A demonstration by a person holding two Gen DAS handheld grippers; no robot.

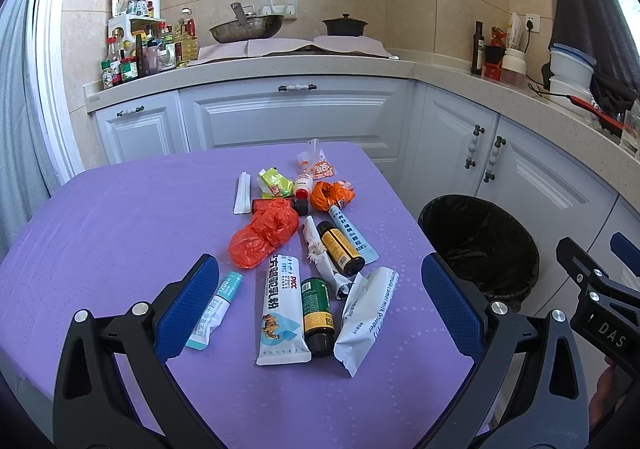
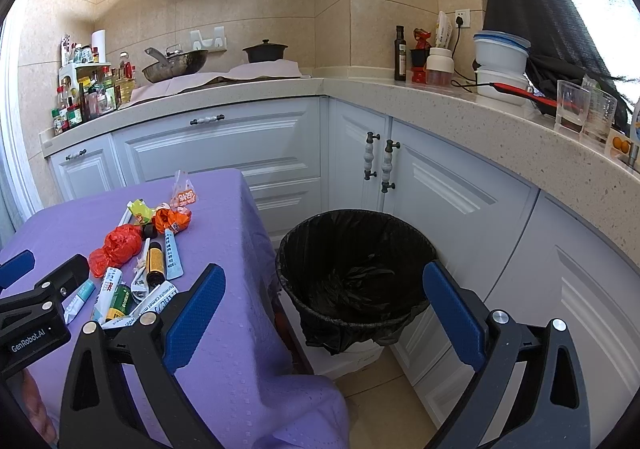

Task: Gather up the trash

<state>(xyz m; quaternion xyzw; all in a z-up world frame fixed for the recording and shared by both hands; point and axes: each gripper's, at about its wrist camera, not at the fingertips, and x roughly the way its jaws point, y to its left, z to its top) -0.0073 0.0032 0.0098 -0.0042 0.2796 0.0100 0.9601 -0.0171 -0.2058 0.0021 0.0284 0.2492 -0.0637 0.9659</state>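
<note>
Several pieces of trash lie on the purple table: a red plastic bag, a white DKK sachet, a green-labelled bottle, a white milk-powder packet, a yellow-labelled bottle and a teal tube. My left gripper is open and empty above the near items. My right gripper is open and empty, over the table's right edge beside the black-lined bin. The trash also shows in the right wrist view.
White cabinets and a speckled counter run behind and to the right. A wok, a pot, sauce bottles and glasses stand on the counter. The bin also shows in the left wrist view, right of the table.
</note>
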